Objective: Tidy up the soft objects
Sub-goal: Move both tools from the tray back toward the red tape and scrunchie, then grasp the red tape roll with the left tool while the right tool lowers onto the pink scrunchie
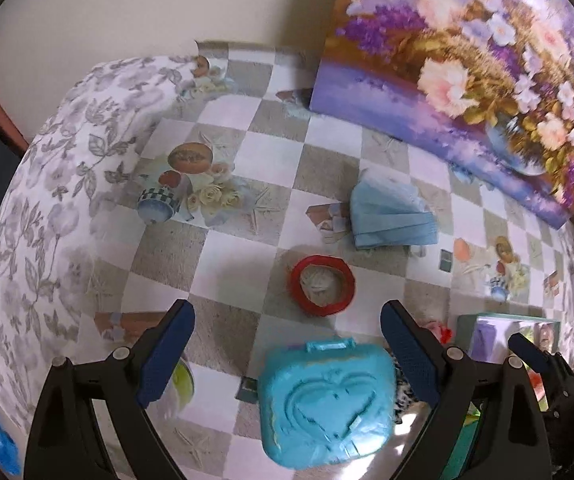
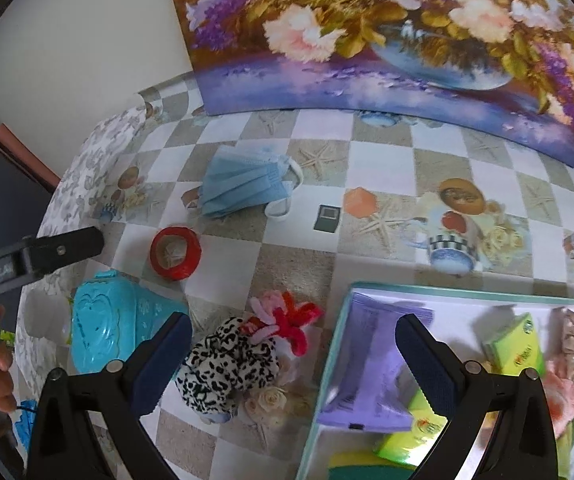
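Where tissue packs [image 2: 517, 346] lie, box [image 2: 467, 291], purple packet [image 2: 371, 364] inside

Both views looking steeply down from close above the checkered-cloth counter [image 1: 271, 152], facing the flower painting [image 1: 467, 64] at 12 to 2 o'clock. Left wrist view nearest the turquoise heart-embossed plastic case [image 1: 325, 404] at 6 o'clock. Right wrist view farther right, over the white open box [image 2: 327, 364] at 5 o'clock. Shared: red tape roll [image 1: 322, 285], blue folded face masks [image 1: 391, 216], case, painting.
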Action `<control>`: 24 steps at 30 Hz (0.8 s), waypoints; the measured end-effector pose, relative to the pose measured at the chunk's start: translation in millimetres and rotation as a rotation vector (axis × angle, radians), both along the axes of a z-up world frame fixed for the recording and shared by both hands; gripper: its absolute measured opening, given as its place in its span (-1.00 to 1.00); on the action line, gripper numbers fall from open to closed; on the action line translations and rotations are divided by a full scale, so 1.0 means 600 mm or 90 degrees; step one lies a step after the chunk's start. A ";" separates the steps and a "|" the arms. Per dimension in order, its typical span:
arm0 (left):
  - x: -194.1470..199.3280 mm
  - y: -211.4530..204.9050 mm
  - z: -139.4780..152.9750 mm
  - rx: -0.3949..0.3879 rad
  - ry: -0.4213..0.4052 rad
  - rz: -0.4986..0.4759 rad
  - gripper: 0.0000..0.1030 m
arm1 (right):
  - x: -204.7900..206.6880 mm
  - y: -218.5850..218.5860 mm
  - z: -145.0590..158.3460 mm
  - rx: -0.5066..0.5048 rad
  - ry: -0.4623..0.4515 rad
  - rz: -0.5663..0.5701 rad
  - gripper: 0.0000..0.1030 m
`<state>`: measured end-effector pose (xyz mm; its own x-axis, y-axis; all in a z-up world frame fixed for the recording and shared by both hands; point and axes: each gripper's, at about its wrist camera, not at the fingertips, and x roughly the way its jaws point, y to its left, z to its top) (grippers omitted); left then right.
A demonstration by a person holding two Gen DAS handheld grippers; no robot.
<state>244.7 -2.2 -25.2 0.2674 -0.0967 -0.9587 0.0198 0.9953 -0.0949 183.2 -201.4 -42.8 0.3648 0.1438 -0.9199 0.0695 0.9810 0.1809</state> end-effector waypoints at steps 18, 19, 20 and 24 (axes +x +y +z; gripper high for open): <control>0.065 -0.033 -0.096 -0.020 0.144 -0.042 0.83 | 0.025 0.035 -0.059 0.010 0.041 0.042 0.18; 0.066 -0.034 -0.098 -0.013 0.144 -0.044 0.83 | 0.025 0.035 -0.062 0.010 0.043 0.042 0.15; 0.069 -0.036 -0.101 -0.006 0.146 -0.044 0.83 | 0.025 0.036 -0.063 0.010 0.045 0.041 0.14; 0.073 -0.036 -0.118 -0.016 0.170 -0.032 0.83 | 0.026 0.033 -0.070 0.013 0.048 0.038 0.13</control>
